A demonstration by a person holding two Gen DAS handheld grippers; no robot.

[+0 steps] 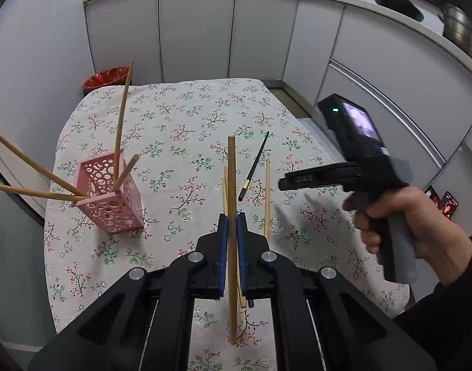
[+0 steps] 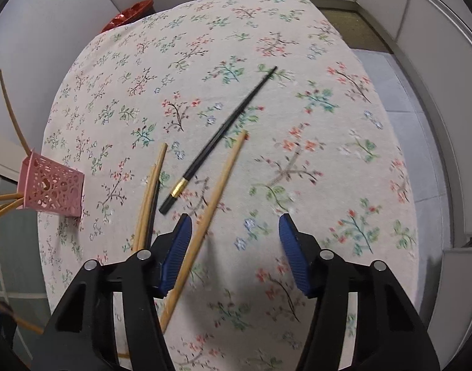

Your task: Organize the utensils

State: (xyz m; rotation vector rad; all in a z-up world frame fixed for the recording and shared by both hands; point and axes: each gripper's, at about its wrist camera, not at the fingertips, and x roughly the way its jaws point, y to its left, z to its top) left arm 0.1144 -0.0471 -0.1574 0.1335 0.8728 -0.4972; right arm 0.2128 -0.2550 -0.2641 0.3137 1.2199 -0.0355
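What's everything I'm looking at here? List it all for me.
Pink holder: one, pink, perforated, left on table, four wooden chopsticks in it.
Held chopstick: one, wooden, upright in left gripper.
Loose wooden chopsticks: at least three, tan, lying mid-table.
Black chopstick: one, black with gold band, lying mid-table.
Tablecloth: one, floral, covering table.
Red bin: one, behind table.
Pots: on counter.
Left gripper: black, blue pads, shut.
Right gripper: open.
Hand: holding right gripper.

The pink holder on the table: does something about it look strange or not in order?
Yes. The pink holder leans to one side instead of standing upright, and the wooden chopsticks in it splay out in different directions. The single black chopstick lies loose on the floral tablecloth among light wooden ones.
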